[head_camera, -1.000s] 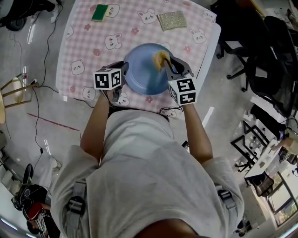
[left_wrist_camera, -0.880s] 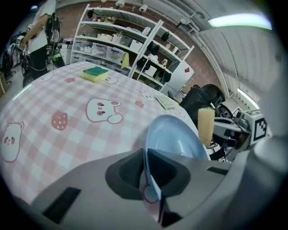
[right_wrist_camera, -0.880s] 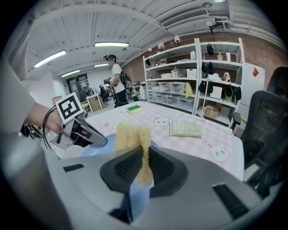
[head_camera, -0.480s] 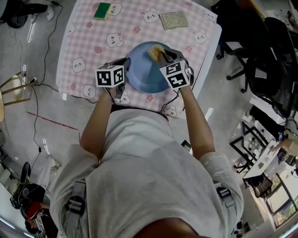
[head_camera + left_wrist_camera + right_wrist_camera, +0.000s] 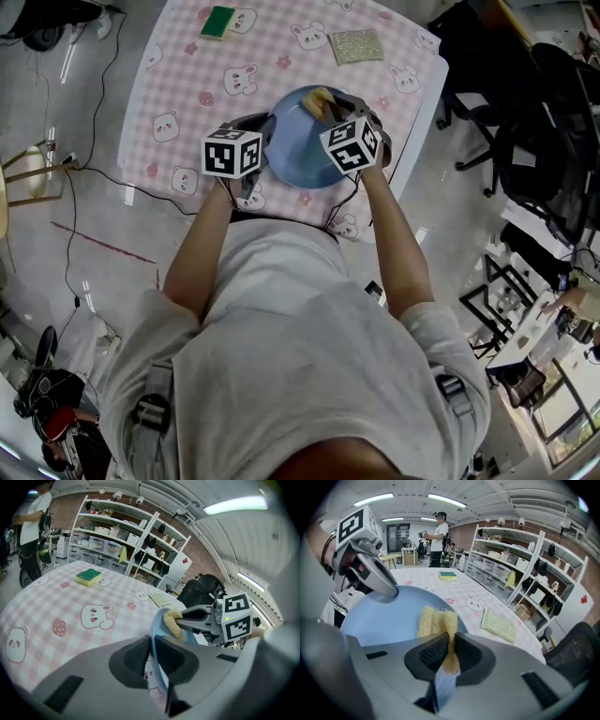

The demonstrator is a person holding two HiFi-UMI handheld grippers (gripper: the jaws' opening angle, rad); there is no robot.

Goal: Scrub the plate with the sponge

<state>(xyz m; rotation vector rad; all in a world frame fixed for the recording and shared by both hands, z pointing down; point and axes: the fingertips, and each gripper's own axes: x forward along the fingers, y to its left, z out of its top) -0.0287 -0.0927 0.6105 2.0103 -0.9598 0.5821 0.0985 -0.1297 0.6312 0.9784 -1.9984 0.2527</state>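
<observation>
Low in the centre of the head view, the left gripper (image 5: 263, 137) is clamped on the left rim of the blue plate (image 5: 298, 155), the rim thin between its jaws. Just right of it, the right gripper (image 5: 330, 109) pinches a yellow sponge (image 5: 321, 99) against the plate's face near its upper rim. Beneath lies the pink checked table (image 5: 178, 94). Toward the top of the frame, a glittery scouring pad (image 5: 357, 45) and a green-topped sponge (image 5: 220, 21) lie well apart.

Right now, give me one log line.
left gripper: shut on plate | right gripper: shut on sponge | sponge: against plate
</observation>
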